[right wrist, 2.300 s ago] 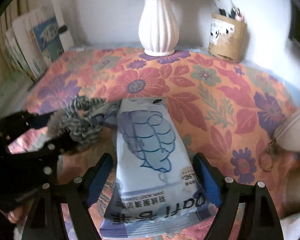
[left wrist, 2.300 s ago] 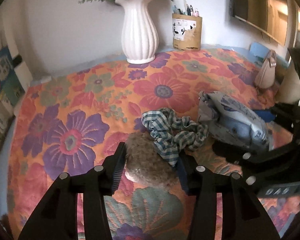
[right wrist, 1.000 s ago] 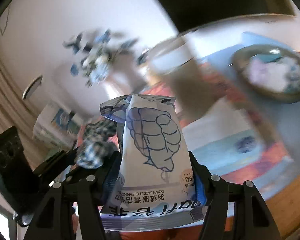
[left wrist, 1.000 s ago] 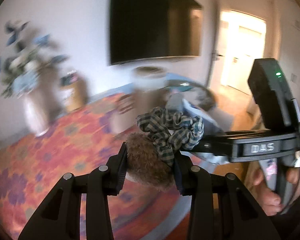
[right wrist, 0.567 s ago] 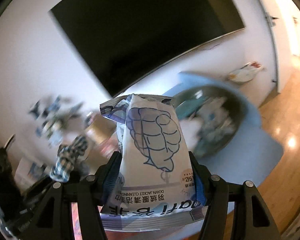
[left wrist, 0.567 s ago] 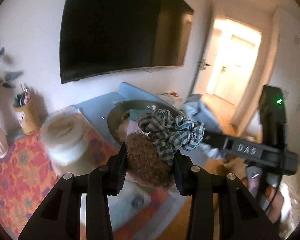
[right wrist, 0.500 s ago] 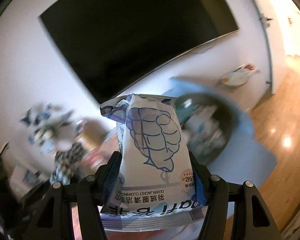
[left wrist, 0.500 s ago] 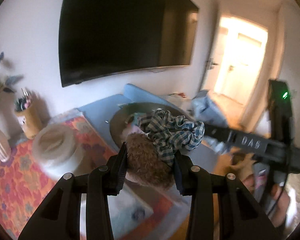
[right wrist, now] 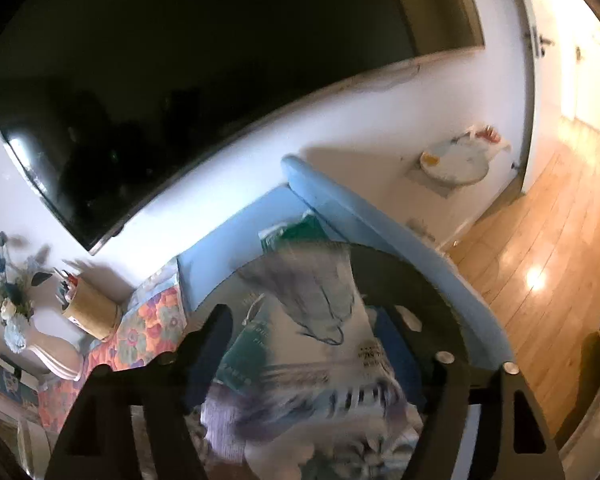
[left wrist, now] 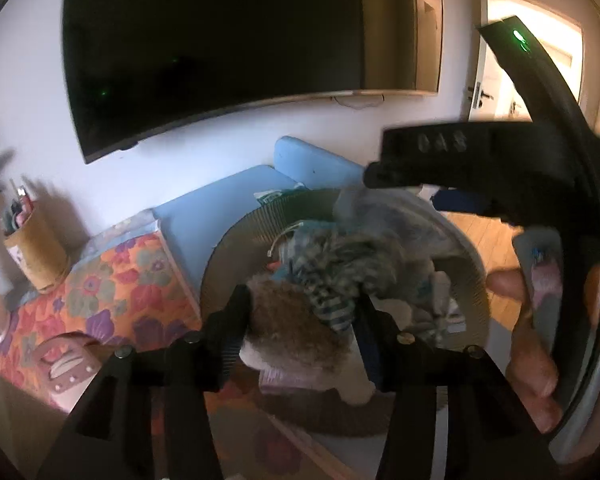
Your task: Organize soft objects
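Observation:
My left gripper [left wrist: 300, 320] hangs over a round dark woven basket [left wrist: 236, 240], its jaws opening. A brown fuzzy scrunchie [left wrist: 296, 332] and a blue checked scrunchie [left wrist: 332, 280] sit blurred between the fingers, slipping down towards the basket. My right gripper [right wrist: 308, 328] is above the same basket [right wrist: 428, 276], and its jaws are opening too. The pale blue wipes packet [right wrist: 320, 320] lies blurred between them, clear of both pads, dropping onto the soft things inside. A hand [left wrist: 532, 360] holds the right tool's black housing [left wrist: 460, 152] at the right of the left wrist view.
The basket stands on a light blue surface [right wrist: 228, 256] below a large wall TV [left wrist: 220, 60]. To the left are a flowered cloth [left wrist: 120, 280], a pen holder [left wrist: 36, 252], a pink pouch [left wrist: 64, 364] and a white vase [right wrist: 56, 352]. Wooden floor [right wrist: 540, 240] lies to the right.
Both grippers swung from the flowered table to above the basket. Both pairs of jaws have spread, and the scrunchies and the packet have begun to slip down out of them.

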Motion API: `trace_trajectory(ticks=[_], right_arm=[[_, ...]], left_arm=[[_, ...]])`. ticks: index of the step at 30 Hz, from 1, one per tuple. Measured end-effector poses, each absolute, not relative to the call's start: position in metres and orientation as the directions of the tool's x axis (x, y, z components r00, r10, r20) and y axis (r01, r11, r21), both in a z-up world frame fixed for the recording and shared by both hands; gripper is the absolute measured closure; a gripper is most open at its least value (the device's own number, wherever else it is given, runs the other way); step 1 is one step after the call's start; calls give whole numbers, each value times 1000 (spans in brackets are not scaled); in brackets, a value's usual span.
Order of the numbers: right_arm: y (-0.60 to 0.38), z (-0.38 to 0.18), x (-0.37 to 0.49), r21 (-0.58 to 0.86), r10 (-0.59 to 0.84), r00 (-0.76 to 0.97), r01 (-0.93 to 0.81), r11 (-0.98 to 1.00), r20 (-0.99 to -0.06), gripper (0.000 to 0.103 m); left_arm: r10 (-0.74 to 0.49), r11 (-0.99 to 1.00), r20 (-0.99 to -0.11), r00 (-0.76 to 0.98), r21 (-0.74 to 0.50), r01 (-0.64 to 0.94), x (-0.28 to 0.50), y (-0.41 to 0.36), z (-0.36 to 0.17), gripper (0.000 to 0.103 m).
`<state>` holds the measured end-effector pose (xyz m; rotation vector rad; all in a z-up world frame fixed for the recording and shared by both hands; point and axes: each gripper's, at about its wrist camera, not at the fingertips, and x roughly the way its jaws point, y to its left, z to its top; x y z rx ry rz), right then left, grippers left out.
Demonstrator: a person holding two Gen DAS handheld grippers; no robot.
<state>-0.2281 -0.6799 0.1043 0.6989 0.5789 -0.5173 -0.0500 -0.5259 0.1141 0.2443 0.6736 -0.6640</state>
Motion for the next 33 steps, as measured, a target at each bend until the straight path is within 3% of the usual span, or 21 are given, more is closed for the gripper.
trace_trajectory(ticks=[3, 13, 17, 21, 24, 30, 33], right_arm=[[-686, 99, -231, 465, -223, 739, 598, 653, -636, 29], [-636, 121, -300, 513, -258, 784, 578, 634, -564, 29], [-593, 131, -335, 523, -287, 793, 580, 624, -537, 17], [-540, 127, -359, 507, -285, 786, 584, 634, -548, 17], [-500, 123, -362, 494, -237, 800, 542, 680, -551, 17], [-402, 112, -328, 317, -142, 759, 424, 848, -635, 17], [-345, 105, -297, 254, -66, 752, 303, 919, -656, 17]], left_arm=[[-488, 750, -659, 572, 17, 661, -51, -530, 107, 33], [-597, 664, -587, 547, 21, 748, -123, -495, 140, 32], [-636, 638, -543, 548, 28, 769, -163, -445, 154, 26], [-643, 644, -522, 560, 27, 765, -189, -390, 157, 25], [-627, 668, -506, 592, 43, 743, -202, -346, 158, 25], [-496, 799, -404, 769, 135, 586, -214, -258, 162, 0], [-400, 859, -368, 839, 168, 483, -211, -213, 166, 0]])
